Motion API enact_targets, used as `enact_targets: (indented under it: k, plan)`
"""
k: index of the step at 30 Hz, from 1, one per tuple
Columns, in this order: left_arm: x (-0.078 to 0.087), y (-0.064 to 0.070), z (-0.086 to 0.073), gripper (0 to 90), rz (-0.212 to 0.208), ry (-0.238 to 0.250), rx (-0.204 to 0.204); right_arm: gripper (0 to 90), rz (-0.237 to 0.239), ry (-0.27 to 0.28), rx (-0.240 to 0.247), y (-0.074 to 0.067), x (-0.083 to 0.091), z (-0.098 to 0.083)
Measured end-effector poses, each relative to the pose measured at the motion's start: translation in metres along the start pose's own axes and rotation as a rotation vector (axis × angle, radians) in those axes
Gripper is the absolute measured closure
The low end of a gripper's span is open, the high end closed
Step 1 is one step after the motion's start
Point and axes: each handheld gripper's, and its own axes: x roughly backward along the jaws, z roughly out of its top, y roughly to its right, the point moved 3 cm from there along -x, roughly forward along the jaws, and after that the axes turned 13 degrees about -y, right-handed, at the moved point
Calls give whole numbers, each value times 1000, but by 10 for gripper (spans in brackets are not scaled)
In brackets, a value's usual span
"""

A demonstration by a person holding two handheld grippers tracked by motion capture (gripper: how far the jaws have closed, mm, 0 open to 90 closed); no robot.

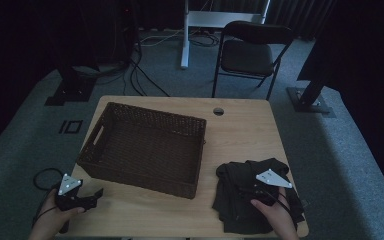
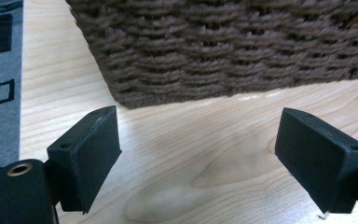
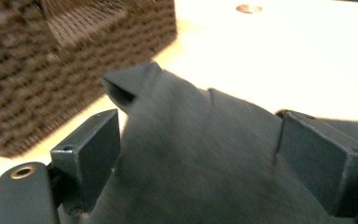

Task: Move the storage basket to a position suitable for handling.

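Jaws of the right gripper [image 3: 198, 154] stand spread wide in the right gripper view, one at the lower left of the frame and one at the lower right, with a dark cloth [image 3: 200, 158] bulging up between them. The cloth touches the inner face of the left jaw; whether it touches the right one I cannot tell, and nothing is pinched. A folded corner of the cloth pokes up toward the upper left, just in front of the basket [image 3: 37, 70], whose brown woven wall takes the upper left of that frame.

In the high view the right gripper [image 1: 260, 192] sits at the lower right, over the crumpled cloth [image 1: 235, 200], which lies on the wooden table [image 1: 245, 135] just beside the basket's near right corner.

The left gripper [image 2: 198, 158] is also spread wide, jaws hanging over bare wood and holding nothing, with the basket wall [image 2: 223, 46] close ahead across the top of the frame. From above it shows at the lower left [image 1: 94, 196], near the table's front edge, in front of the basket [image 1: 145, 145].
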Motion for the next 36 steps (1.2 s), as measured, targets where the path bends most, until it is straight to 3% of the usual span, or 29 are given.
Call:
enact_targets:
  k: [6,12,18,29,36]
  plan:
    - [14,-5,2,144,42,42,4,131,24,17,2,-13,-2,18]
    - [29,-11,7,144,30,77,9,131,39,26,10,-22,-4,27]
    - [43,-19,23,144,13,125,19,132,47,40,29,-31,-6,40]
    - [52,-27,58,144,-8,177,11,132,60,56,33,-44,-13,58]
    - [46,-34,74,144,-7,170,10,132,78,63,35,-54,-18,68]
